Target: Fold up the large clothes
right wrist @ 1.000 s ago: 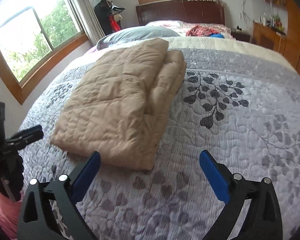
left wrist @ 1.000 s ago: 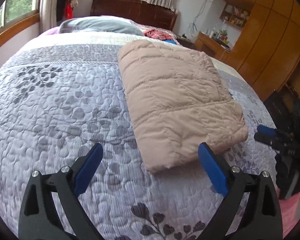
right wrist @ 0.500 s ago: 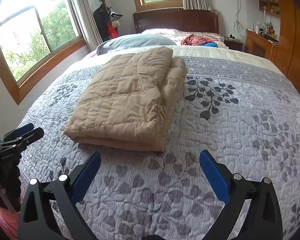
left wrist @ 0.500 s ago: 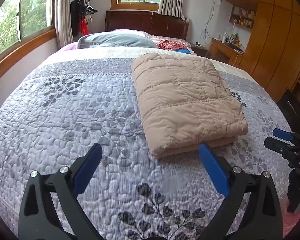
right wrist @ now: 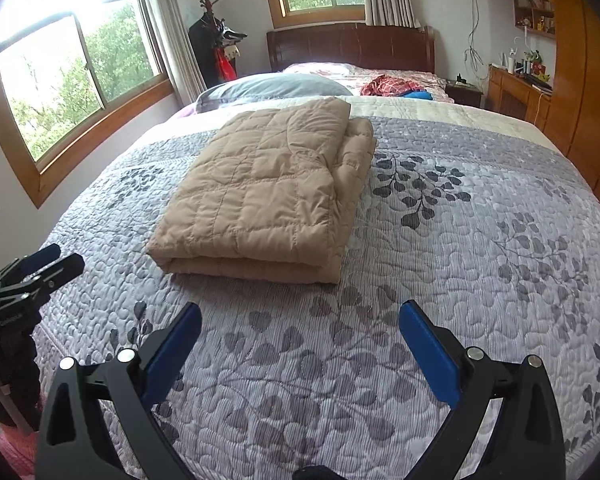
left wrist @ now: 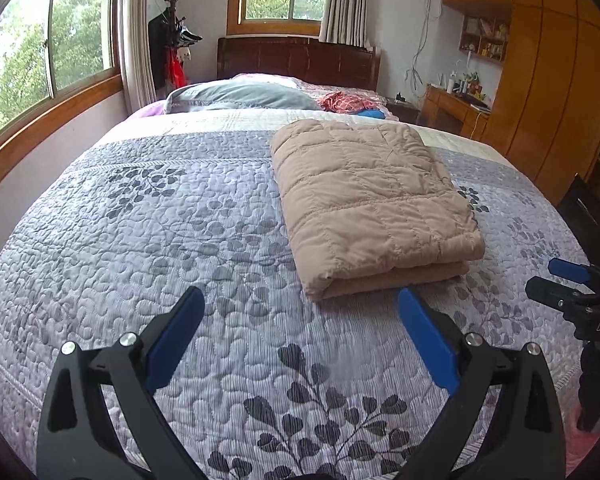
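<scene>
Both of your tools are spread wide and hold nothing: the left tool (left wrist: 300,320) and right tool (right wrist: 300,328) hover over the quilted bedspread (left wrist: 160,240). Your tan padded garment (left wrist: 372,200) lies folded in a neat rectangle mid-bed, apart from both tools.

Folded jacket (left wrist: 374,204): tan/beige, quilted in square stitching. Bedspread (left wrist: 148,232): pale lilac-grey, pebble quilting, dark grey leaf sprigs; cream band at far end. Pillow (right wrist: 276,86): grey-blue. Cloth (right wrist: 384,85) by headboard: red check. Headboard (right wrist: 352,46): dark brown wood. Left gripper (left wrist: 300,312) fingers (left wrist: 428,340): blue pads, black frame.
</scene>
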